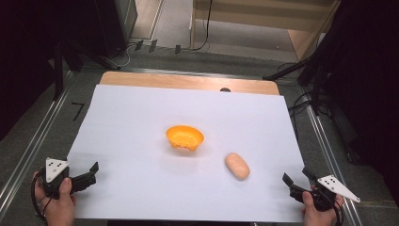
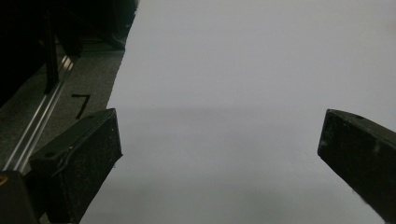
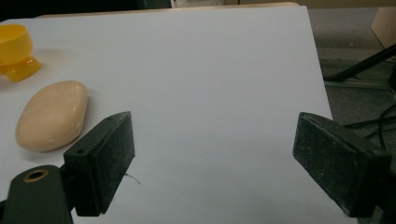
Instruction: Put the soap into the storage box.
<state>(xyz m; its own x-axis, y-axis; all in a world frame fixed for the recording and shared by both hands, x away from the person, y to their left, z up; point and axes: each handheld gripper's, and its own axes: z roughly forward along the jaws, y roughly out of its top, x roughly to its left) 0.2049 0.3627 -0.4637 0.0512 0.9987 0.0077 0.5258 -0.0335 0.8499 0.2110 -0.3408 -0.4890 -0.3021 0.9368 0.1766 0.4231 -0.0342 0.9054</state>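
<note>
My right gripper (image 3: 212, 163) is spread, empty; bun (image 3: 51, 115) lies just left-ahead of it, bowl (image 3: 15, 50) beyond.

Spread tongs (image 2: 219, 154), nothing between, white sheet (image 2: 243, 70)

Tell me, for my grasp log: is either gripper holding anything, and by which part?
Nothing is held: left gripper and right gripper are open and empty.

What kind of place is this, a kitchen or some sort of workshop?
Probably a lab or recording setup, not a kitchen. A white sheet covers a wooden table, metal rails run along the floor beside it, and cables trail across the floor behind.
</note>
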